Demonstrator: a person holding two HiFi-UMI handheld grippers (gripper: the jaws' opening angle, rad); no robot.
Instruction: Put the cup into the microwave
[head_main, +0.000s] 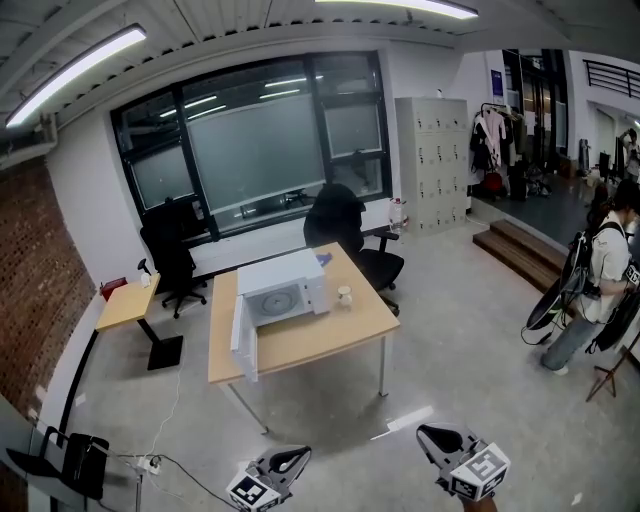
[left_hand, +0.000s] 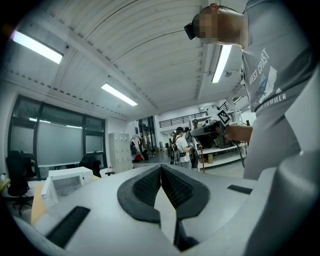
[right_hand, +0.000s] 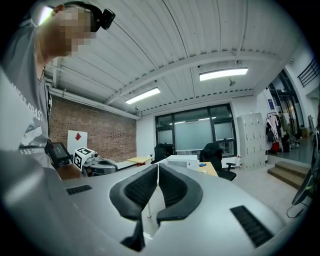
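Note:
A small pale cup (head_main: 344, 296) stands on the wooden table (head_main: 330, 338), just right of the white microwave (head_main: 283, 288). The microwave's door (head_main: 243, 342) hangs open to the left. Both grippers are far from the table, low at the near edge of the head view: my left gripper (head_main: 297, 457) and my right gripper (head_main: 430, 434). In the left gripper view the left gripper (left_hand: 160, 167) is shut with nothing between its pads, and the microwave (left_hand: 67, 179) shows far off at the left. The right gripper (right_hand: 157, 166) is likewise shut and empty, and it points toward the microwave (right_hand: 182, 161).
Black office chairs (head_main: 345, 225) (head_main: 172, 250) stand behind the table, with a small side desk (head_main: 128, 302) at the left. A person (head_main: 600, 280) stands at the far right near wooden steps (head_main: 525, 250). Cables and a power strip (head_main: 150, 463) lie on the floor at the lower left.

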